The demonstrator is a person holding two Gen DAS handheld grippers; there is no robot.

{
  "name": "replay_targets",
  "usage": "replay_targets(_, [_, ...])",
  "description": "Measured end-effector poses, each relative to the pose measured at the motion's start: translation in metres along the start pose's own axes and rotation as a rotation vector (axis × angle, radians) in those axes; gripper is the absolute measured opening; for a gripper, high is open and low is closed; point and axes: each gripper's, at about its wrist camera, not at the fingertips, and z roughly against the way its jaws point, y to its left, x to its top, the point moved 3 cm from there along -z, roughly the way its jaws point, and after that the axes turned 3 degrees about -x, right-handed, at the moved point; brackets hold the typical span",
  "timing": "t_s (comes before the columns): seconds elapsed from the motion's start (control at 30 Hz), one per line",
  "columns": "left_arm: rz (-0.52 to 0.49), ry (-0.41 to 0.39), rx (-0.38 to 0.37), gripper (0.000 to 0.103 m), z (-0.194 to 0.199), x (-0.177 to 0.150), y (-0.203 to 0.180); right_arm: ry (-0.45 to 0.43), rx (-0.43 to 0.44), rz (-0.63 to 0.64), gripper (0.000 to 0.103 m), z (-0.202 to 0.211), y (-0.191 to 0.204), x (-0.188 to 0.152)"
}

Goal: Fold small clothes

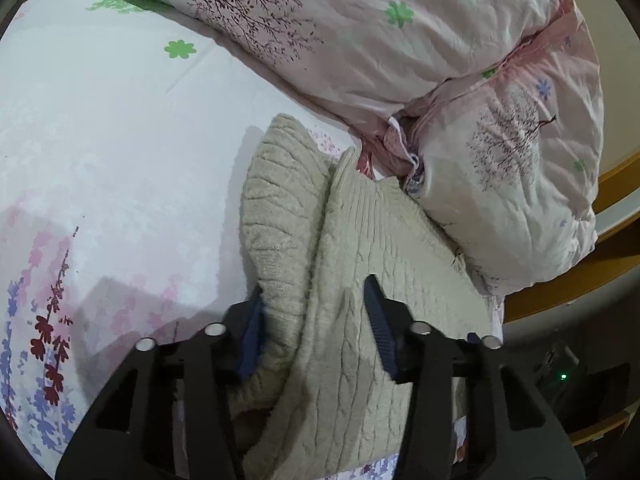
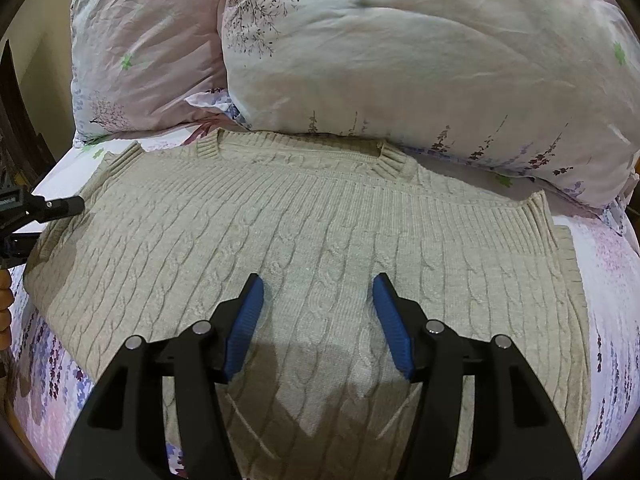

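Left wrist view
Your left gripper (image 1: 316, 320): jaws spread wide, with beige knit lying between the blue pads (image 1: 382, 324); nothing is pinched.
Sweater (image 1: 360, 280): the beige cable-knit garment runs away from your fingers toward the duvet. A raised fold or sleeve (image 1: 280, 208) stands up just left of the main panel, and your left pad is pressed against its outer side.
Bedsheet (image 1: 120, 140): white with floral print, lying left of the sweater.
Duvet (image 1: 440, 60): a bunched floral mass along the top and right, touching the sweater's far edge.
Bed frame (image 1: 580, 276): yellow-brown wood showing at the right, beyond the duvet.

Right wrist view
Your right gripper (image 2: 318, 312): jaws apart, hovering over the middle of the garment, holding nothing.
Sweater (image 2: 320, 216): spread flat across the bed, ribbed neckline (image 2: 300, 148) at the far side, close under the bedding.
Duvet (image 2: 420, 52): piled behind the sweater.
Pillow (image 2: 148, 52): pinkish floral, left of the duvet.
Left gripper (image 2: 36, 206): seen at the left edge of this view, its black tip at the sweater's left border; you cannot tell its grip from here.
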Motion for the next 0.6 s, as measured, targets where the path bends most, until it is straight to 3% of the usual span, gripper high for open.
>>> replay_targets(0.07, [0.001, 0.013, 0.017, 0.029, -0.003, 0.000, -0.001, 0.000, 0.001, -0.001, 0.057, 0.000, 0.001, 0.000])
replay_targets(0.17, [0.020, 0.006, -0.022, 0.023, 0.001, 0.003, -0.005, 0.001, 0.004, -0.001, 0.057, 0.000, 0.001, 0.000])
replay_targets(0.6, [-0.187, -0.083, -0.160, 0.016, 0.020, 0.004, -0.119, -0.007, 0.008, 0.015, 0.058, -0.001, 0.002, -0.001])
